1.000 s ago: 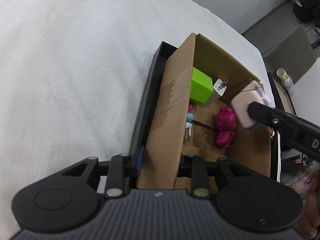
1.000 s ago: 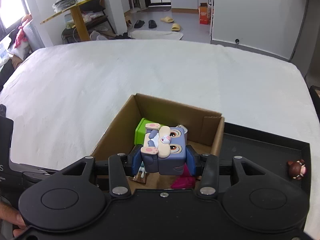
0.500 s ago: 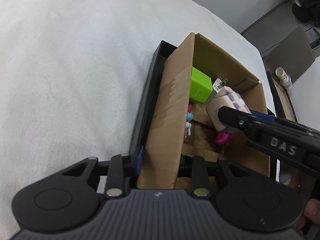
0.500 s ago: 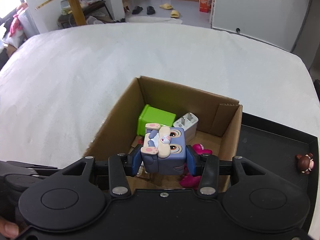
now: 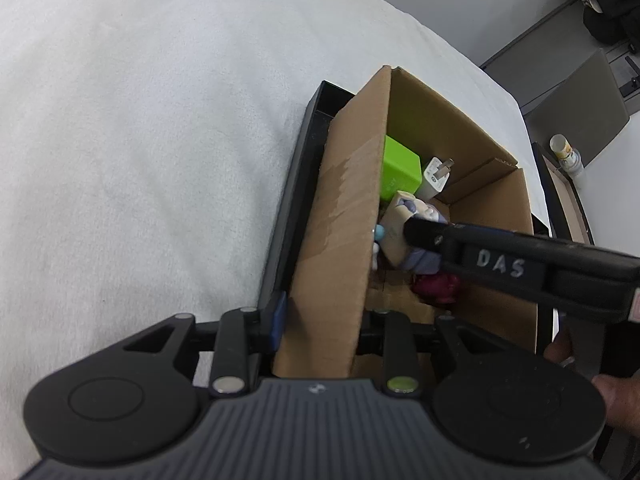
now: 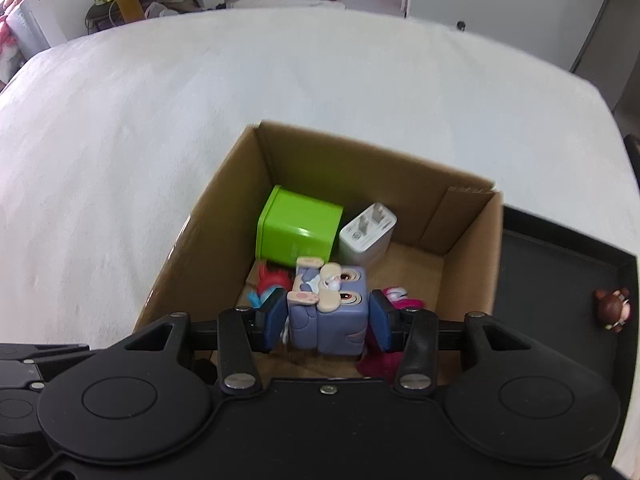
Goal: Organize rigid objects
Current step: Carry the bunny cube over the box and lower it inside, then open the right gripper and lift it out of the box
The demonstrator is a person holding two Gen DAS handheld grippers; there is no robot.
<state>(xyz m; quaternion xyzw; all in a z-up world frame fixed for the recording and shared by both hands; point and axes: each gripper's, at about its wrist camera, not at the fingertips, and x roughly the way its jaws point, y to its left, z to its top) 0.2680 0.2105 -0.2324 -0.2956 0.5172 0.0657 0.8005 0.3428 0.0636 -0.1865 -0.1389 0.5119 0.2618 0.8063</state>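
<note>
Cardboard fills both views: the open box point(image 6: 472, 248) sits on a black tray point(image 6: 560, 264) on the white cloth point(image 6: 200, 100), and the right gripper point(image 6: 327, 316) hangs inside it, clenched on a purple-blue cube toy point(image 6: 328, 320) with a cartoon rabbit face, blue pads pressed to its two sides. The cube hangs low among the box's contents, just in front of a lime-green tin point(image 6: 298, 228) and a white plug charger point(image 6: 368, 232), with a red-and-blue figure point(image 6: 268, 284) to its left and a magenta toy point(image 6: 390, 360) to its right. The left gripper point(image 5: 324, 320) is clamped on the box's near wall point(image 5: 340, 240). A small brown figure point(image 6: 612, 310) lies alone on the tray, well apart from the box
</note>
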